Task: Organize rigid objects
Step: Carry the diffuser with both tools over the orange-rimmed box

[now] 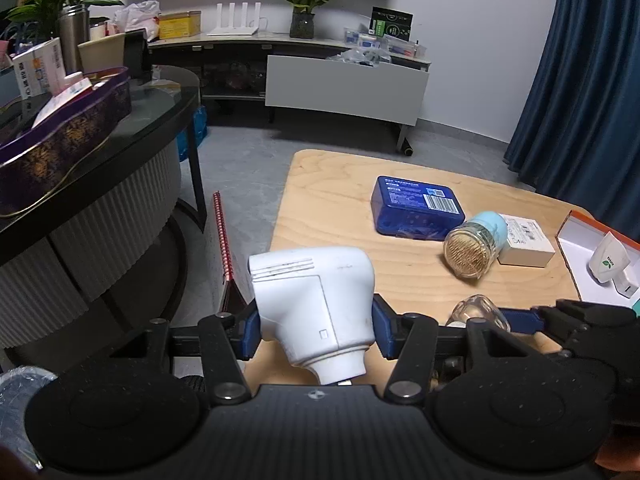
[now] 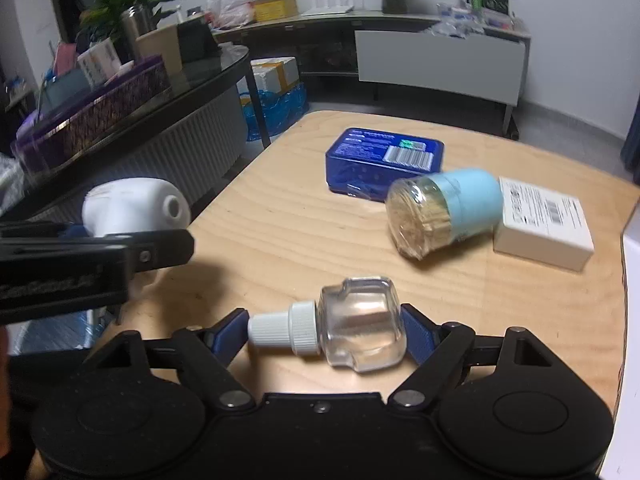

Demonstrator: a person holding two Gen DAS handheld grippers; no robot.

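Note:
My left gripper (image 1: 316, 332) is shut on a white plastic plug-in device (image 1: 316, 300) and holds it above the wooden table's (image 1: 340, 216) left front edge; it also shows at the left of the right wrist view (image 2: 132, 208). My right gripper (image 2: 324, 330) is shut on a clear bottle (image 2: 356, 324) with a white cap, lying sideways, cap to the left, just above the table (image 2: 280, 220). The bottle shows in the left wrist view (image 1: 480, 312) at lower right.
A blue case (image 2: 380, 160), a toothpick jar with a light blue lid (image 2: 440, 208) on its side and a white box (image 2: 544, 224) lie on the table. An open orange-edged box (image 1: 600, 264) holds a white device. A dark counter (image 1: 100, 152) stands left.

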